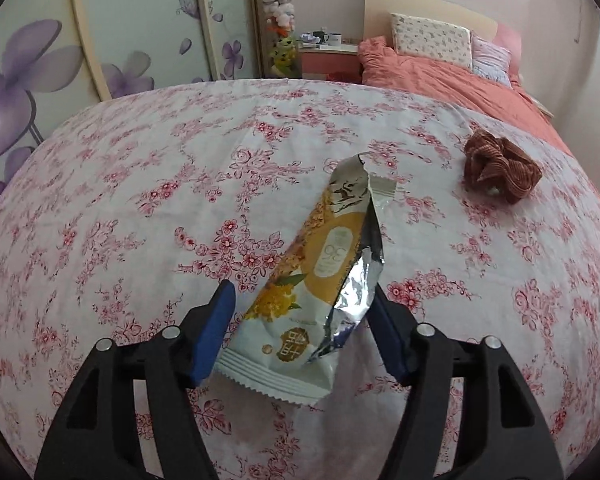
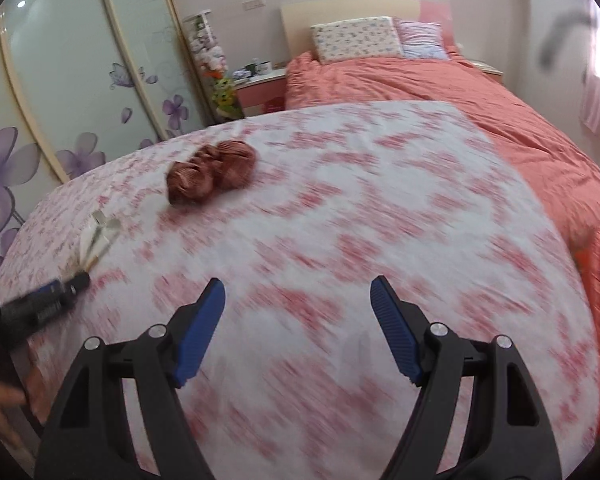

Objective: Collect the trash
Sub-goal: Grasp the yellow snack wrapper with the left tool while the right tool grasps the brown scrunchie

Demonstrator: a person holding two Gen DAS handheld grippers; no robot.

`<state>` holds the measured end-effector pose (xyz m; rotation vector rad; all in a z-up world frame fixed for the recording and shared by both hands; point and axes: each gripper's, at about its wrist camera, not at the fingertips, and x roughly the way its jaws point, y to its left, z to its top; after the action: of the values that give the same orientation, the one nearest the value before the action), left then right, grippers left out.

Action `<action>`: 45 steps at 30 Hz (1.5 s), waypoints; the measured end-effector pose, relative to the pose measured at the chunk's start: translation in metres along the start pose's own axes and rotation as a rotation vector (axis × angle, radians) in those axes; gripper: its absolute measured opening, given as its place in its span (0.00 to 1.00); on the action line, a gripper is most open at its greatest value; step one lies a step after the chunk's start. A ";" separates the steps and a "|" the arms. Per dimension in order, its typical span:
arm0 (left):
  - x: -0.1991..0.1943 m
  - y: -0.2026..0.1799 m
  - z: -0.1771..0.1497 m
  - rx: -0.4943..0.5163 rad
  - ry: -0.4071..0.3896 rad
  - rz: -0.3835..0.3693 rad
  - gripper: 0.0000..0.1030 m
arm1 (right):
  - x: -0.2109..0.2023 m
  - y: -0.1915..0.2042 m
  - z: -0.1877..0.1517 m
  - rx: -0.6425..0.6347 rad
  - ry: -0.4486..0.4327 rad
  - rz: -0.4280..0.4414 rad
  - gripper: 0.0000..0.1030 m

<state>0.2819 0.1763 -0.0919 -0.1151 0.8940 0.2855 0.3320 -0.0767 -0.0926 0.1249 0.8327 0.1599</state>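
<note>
In the left wrist view, one torn yellow-and-white foil snack wrapper (image 1: 320,280) lies on the bed's pink-flowered white sheet (image 1: 120,208), running from lower centre toward upper right. Its sealed lower end sits between the blue pads of the left gripper (image 1: 302,300). The jaws stand apart around it; the right pad is just at the wrapper's silver edge, and contact cannot be told. One brown ribbed fabric scrunchie (image 1: 500,170) lies well apart, at right. In the blurred right wrist view, the right gripper (image 2: 298,304) has its jaws wide and empty over bare sheet, the wrapper far at left.
</note>
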 end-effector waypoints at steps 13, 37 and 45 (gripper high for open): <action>0.001 0.002 -0.002 -0.002 0.005 -0.015 0.71 | 0.080 0.066 0.078 -0.011 0.008 -0.014 0.72; 0.002 0.002 -0.001 -0.001 0.006 -0.018 0.73 | -0.009 -0.031 -0.014 0.078 0.038 -0.096 0.41; 0.003 0.001 -0.002 0.002 0.007 -0.021 0.75 | -0.030 -0.030 -0.023 0.038 -0.010 -0.059 0.68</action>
<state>0.2824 0.1774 -0.0954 -0.1238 0.8994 0.2651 0.2979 -0.1103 -0.0918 0.1372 0.8287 0.0882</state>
